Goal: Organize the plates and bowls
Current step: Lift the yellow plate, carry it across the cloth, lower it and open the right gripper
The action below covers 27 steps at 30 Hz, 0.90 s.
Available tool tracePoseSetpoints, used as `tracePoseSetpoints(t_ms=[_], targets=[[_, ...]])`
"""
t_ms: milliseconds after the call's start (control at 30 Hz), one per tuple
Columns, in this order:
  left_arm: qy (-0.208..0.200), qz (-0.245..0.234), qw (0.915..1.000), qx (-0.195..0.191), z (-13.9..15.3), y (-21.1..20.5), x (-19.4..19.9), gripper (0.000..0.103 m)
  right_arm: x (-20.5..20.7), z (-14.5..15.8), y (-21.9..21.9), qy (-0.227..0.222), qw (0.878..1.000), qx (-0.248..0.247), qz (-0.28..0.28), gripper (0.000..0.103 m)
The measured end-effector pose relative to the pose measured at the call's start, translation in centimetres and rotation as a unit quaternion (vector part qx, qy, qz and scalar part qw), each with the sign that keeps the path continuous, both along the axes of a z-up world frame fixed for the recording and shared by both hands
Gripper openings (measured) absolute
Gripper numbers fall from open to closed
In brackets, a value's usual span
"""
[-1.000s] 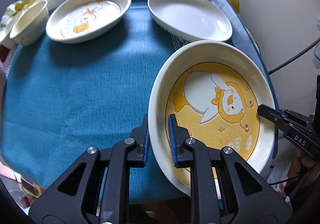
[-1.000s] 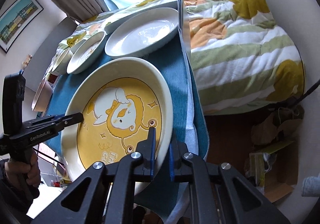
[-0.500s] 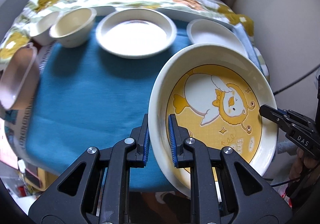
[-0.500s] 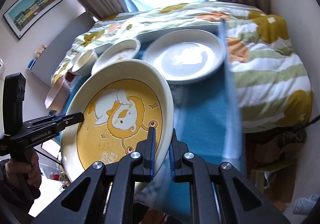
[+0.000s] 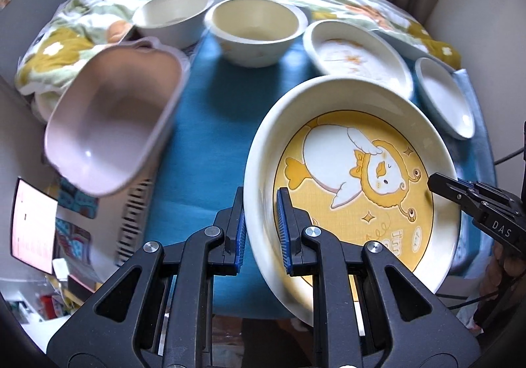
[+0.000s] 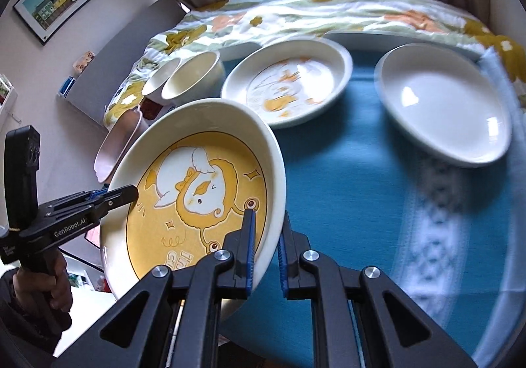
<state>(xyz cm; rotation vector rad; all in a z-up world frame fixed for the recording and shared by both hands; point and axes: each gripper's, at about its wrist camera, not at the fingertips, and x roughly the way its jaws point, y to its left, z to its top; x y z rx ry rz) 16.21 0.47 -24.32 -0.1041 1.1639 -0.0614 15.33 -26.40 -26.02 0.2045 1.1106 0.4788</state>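
Observation:
A white oval plate with a yellow duck picture (image 5: 358,177) (image 6: 203,190) hangs tilted above the blue cloth. Both grippers hold it. My left gripper (image 5: 261,203) is shut on its left rim, one pad inside and one outside. My right gripper (image 6: 267,220) is shut on the opposite rim. Each shows in the other's view: the right gripper (image 5: 440,185) at the plate's right edge, the left gripper (image 6: 128,195) at its left edge. On the cloth lie a duck-patterned plate (image 5: 356,55) (image 6: 289,85) and a plain white plate (image 5: 443,98) (image 6: 443,105).
A pink dish (image 5: 111,124) (image 6: 118,144) sits at the left edge of the blue cloth (image 5: 210,124). Two cream bowls (image 5: 254,29) (image 5: 171,17) stand at the back. A floral quilt (image 6: 296,16) lies behind them. A hand (image 6: 42,282) grips the left tool's handle.
Both grippers have carried the duck plate leftward over the table. The bowls and the pink dish have come into view, and the plain white plate has slid to the right.

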Motion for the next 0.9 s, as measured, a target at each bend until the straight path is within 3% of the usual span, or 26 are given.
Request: tracePoseSetpoints(t_ms=[167,367,900], targets=[[0.017,0.003,0.9997,-0.016,-2.5,3.4,1.1,0.015,1.4,-1.5,3.8,0.009,1.000,-0.012,0.001,0.011],[0.013,-0.006,0.9997,-0.018,-4.0,5.4,2.2,0.015,2.2,-2.7,5.1,0.009,1.000,-0.019,0.001,0.011],[0.003,-0.021,0.9997,-0.011,-4.5,5.1,2.0,0.016,2.1,-3.5,6.2,0.026,0.999,-0.037,-0.013,0.012]])
